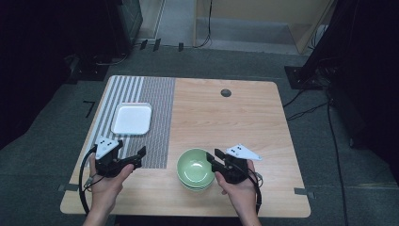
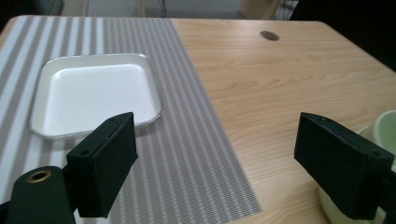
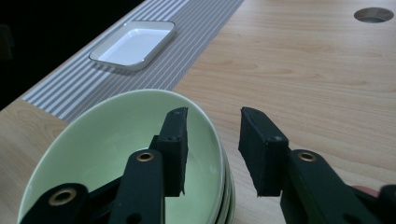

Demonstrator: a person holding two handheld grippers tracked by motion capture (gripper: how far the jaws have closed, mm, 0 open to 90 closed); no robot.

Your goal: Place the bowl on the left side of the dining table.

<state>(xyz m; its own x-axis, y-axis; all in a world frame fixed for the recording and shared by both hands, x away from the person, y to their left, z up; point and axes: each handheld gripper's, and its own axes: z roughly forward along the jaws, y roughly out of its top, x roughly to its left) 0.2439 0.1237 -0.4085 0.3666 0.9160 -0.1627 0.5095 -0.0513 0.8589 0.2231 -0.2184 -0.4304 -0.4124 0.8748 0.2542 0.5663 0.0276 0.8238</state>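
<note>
A stack of pale green bowls stands near the table's front edge, right of the middle. My right gripper reaches over the right rim of the stack. In the right gripper view its jaws straddle the top bowl, one jaw inside and one outside, with a gap on each side of the rim. My left gripper hovers at the front edge of the striped placemat, open and holding nothing. A bowl edge peeks in behind its right jaw.
An empty white square tray lies on the placemat at the left. A round cable hole sits in the wooden tabletop near the far edge. Bare wood spreads behind and right of the bowls.
</note>
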